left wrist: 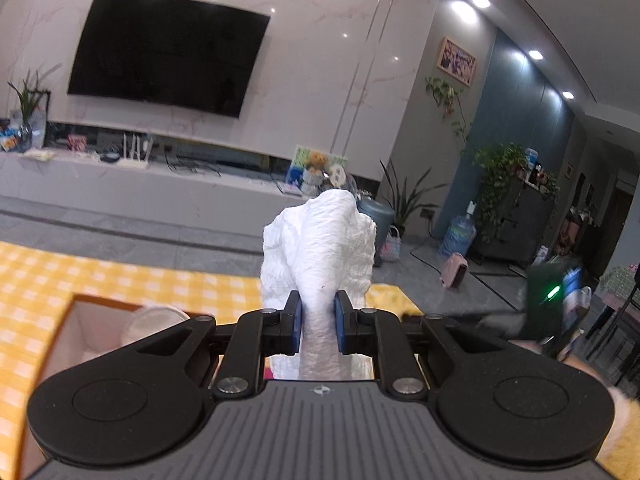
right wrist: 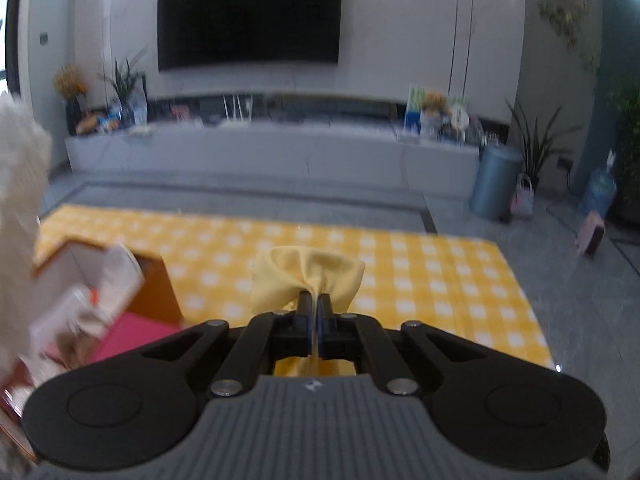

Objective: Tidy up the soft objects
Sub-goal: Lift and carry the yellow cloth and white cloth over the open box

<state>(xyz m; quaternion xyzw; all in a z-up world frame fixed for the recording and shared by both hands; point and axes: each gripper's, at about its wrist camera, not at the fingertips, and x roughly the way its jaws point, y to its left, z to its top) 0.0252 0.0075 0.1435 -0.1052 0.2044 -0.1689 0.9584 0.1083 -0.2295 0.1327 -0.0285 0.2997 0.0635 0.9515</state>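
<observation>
My left gripper [left wrist: 317, 312] is shut on a white crinkled soft cloth [left wrist: 320, 248], held up above the yellow checked tablecloth [left wrist: 120, 280]. The same white cloth shows blurred at the left edge of the right wrist view [right wrist: 20, 184]. My right gripper [right wrist: 315, 312] is shut on a yellow cloth [right wrist: 308, 272], held above the tablecloth [right wrist: 420, 280]. An open brown box [left wrist: 64, 328] lies below and left of the left gripper; in the right wrist view the box [right wrist: 156, 292] holds white packets and a pink item [right wrist: 132, 336].
A white round item [left wrist: 156, 320] lies inside the box. The table's far edge meets grey floor [right wrist: 580, 320]. Beyond stand a TV [left wrist: 168, 52], a long cabinet [right wrist: 280, 152], a grey bin [right wrist: 494, 180] and plants. The other gripper [left wrist: 552, 300] shows blurred at the right.
</observation>
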